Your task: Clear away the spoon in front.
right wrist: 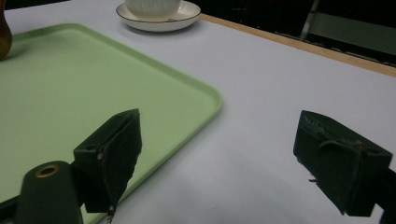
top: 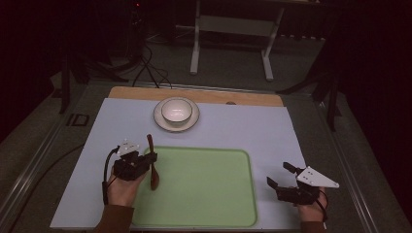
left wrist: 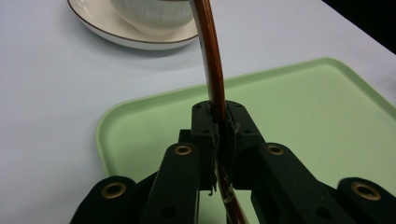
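While my left gripper [top: 151, 158] pinches a brown wooden spoon [top: 153, 170] over the left edge of the green tray [top: 204, 194], my right gripper [top: 279, 175] sits spread wide just right of the tray. Bowl [top: 176, 110] on saucer [top: 161, 119] beyond tray.

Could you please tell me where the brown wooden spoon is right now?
The brown wooden spoon is clamped in the left gripper, at the left edge of the green tray in the high view.
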